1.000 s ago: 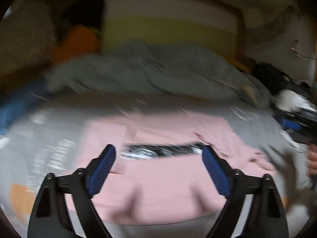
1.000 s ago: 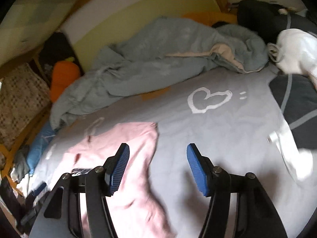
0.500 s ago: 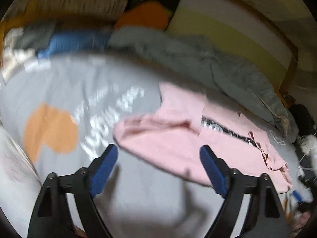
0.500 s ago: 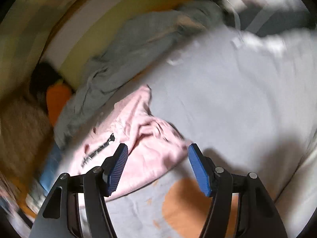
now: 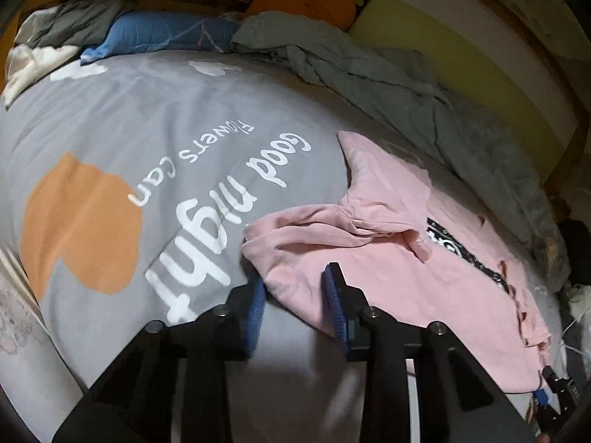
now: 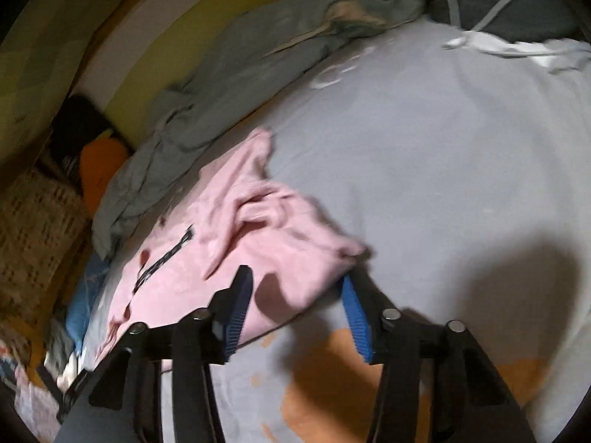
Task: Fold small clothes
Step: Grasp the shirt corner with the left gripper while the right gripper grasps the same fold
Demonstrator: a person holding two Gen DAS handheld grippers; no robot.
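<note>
A small pink shirt [image 5: 413, 288] with a black printed band lies spread on the grey bed cover; it also shows in the right wrist view [image 6: 236, 243]. My left gripper [image 5: 295, 295] is open, its blue pads [image 5: 334, 306] straddling the shirt's near left hem corner. My right gripper [image 6: 295, 295] is open, its blue pads [image 6: 356, 317] either side of the shirt's near right hem corner. One sleeve lies folded over the body on each side. The jaws stand partly closed around the cloth edge, with a gap showing.
The grey bed cover [image 5: 155, 118] has white lettering and an orange patch [image 5: 77, 221]. A crumpled grey-green blanket [image 5: 406, 85] lies behind the shirt. Pillows and clothes are piled at the headboard [image 5: 155, 29]. Dark and white clothes [image 6: 509, 11] lie at the far right.
Both grippers have come down to the shirt's near hem corners. Their jaws have narrowed from wide open to a smaller gap around the cloth.
</note>
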